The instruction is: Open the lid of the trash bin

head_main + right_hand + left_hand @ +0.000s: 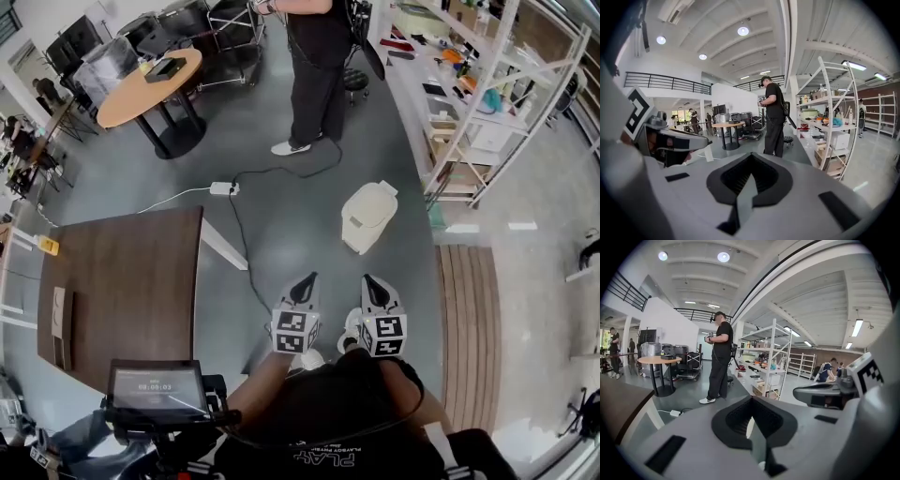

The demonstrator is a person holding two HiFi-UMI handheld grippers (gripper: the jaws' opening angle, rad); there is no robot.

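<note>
The trash bin (367, 216) is cream-white with its lid down. It stands on the grey floor in the head view, just left of a white shelf rack. My left gripper (306, 280) and right gripper (374, 282) hang side by side close to my body, a short way nearer to me than the bin and apart from it. Both point toward the bin. In the left gripper view the left gripper (752, 400) has its dark pads together with nothing held. In the right gripper view the right gripper (751, 157) also has its pads together with nothing held.
A person in black (314, 75) stands beyond the bin. A black cable and white power strip (223, 188) lie on the floor left of the bin. A brown table (122, 281) is at my left, the shelf rack (487, 112) and a slatted wooden platform (464, 328) at my right.
</note>
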